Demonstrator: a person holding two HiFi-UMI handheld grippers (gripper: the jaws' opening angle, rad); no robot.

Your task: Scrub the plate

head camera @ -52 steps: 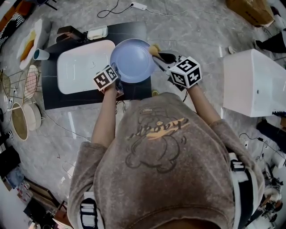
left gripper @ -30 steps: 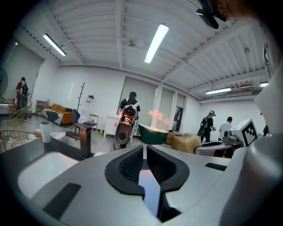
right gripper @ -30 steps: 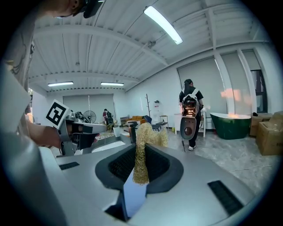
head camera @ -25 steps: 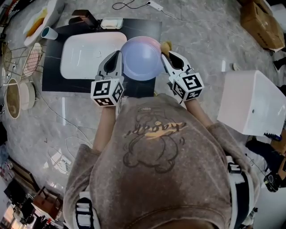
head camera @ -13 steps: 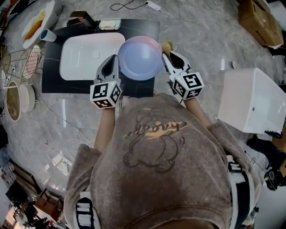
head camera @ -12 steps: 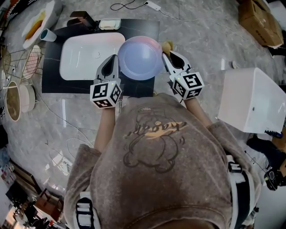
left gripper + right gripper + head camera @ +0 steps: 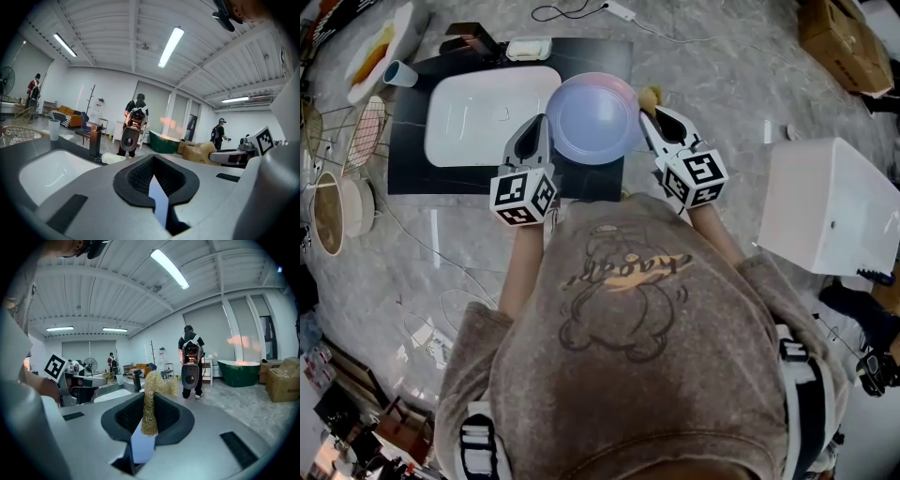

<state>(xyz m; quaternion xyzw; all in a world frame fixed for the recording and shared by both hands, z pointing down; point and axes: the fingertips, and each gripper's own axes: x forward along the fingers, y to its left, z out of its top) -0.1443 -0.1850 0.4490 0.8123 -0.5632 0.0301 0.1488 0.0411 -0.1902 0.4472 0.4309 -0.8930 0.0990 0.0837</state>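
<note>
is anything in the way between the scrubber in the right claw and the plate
Nothing visible. The right claw, shut on the yellow fibrous scrubber, sits beside the rim of the round pale blue plate, gripped by the left claw.

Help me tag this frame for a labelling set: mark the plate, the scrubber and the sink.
plate (image 7: 593, 117), head view, middle of its face.
scrubber (image 7: 149, 408), right gripper view, the narrow strip pinched between the jaws.
sink (image 7: 478, 117), head view, bare white basin floor.
</note>
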